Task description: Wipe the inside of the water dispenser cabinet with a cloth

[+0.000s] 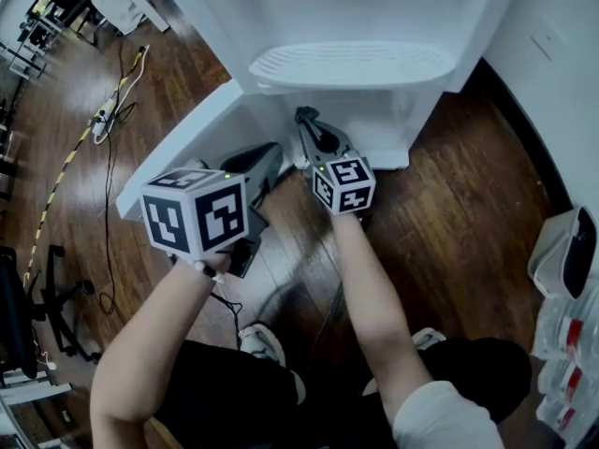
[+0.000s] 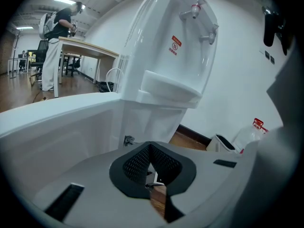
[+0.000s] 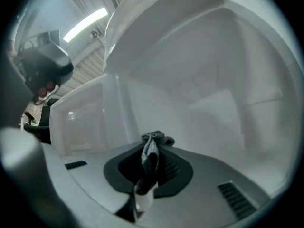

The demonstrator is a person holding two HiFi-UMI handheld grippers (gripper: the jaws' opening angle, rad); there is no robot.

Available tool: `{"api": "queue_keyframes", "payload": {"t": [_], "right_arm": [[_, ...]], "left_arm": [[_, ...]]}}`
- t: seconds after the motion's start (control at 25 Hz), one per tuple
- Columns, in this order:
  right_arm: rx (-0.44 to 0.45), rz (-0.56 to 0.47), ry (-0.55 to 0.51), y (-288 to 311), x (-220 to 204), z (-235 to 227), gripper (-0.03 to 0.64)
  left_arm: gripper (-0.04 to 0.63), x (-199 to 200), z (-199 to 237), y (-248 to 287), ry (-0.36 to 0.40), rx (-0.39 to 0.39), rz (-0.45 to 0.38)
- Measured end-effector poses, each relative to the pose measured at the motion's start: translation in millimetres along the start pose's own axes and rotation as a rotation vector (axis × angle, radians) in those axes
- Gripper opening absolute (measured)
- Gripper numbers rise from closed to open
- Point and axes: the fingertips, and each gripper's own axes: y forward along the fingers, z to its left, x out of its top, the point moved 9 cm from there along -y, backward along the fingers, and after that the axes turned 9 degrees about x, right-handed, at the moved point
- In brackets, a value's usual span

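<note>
Grey cloth (image 3: 151, 150), pinched in right claw (image 3: 146, 177), sits inside white cabinet (image 3: 216, 80); left claw (image 2: 153, 177) closed.

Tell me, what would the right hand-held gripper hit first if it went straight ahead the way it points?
Probably the white inner wall of the water dispenser cabinet. The grey cloth pinched in the right hand-held gripper would likely touch first, though depth is unclear.

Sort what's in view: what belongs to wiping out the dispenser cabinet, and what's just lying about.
Belongs to the job:
cloth, pinched in the right tongs
water dispenser
open cabinet door
left tongs, shut and empty

Just lying about:
power strip on the floor
office chair
white bin by the wall
</note>
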Motion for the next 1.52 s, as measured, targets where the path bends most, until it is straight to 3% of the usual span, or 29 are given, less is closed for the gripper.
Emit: {"api": "queue_keyframes", "payload": {"t": [0.44, 0.56, 0.68, 0.8, 0.96, 1.12, 1.32, 1.52], "right_arm": [[-0.125, 0.353, 0.106, 14, -76, -37, 0.040], [-0.134, 0.386, 0.118, 18, -81, -41, 0.040], [-0.105, 0.254, 0.121, 16, -64, -41, 0.040], [0.005, 0.054, 0.064, 7, -27, -37, 0.040], [0.133, -0.094, -0.035, 2, 23, -32, 0.040], [0.192, -0.155, -0.125, 4, 57, -27, 0.040], [0.246, -0.290, -0.133, 11, 92, -18, 0.040], [0.179, -0.209, -0.105, 26, 78, -28, 0.040]], "left_arm": [[-0.003, -2, 3, 8, 0.011, 0.015, 0.025], [-0.003, -3, 7, 10, 0.001, 0.019, 0.028], [-0.003, -4, 9, 10, 0.008, 0.020, 0.032], [-0.003, -6, 9, 12, -0.001, 0.011, 0.037], [-0.003, -6, 6, 17, -0.023, -0.004, 0.041], [-0.003, -6, 0, 22, -0.002, -0.009, 0.047], [-0.003, -4, 0, 23, -0.012, 0.010, 0.042], [-0.003, -7, 4, 23, 0.018, 0.070, 0.047]]}}
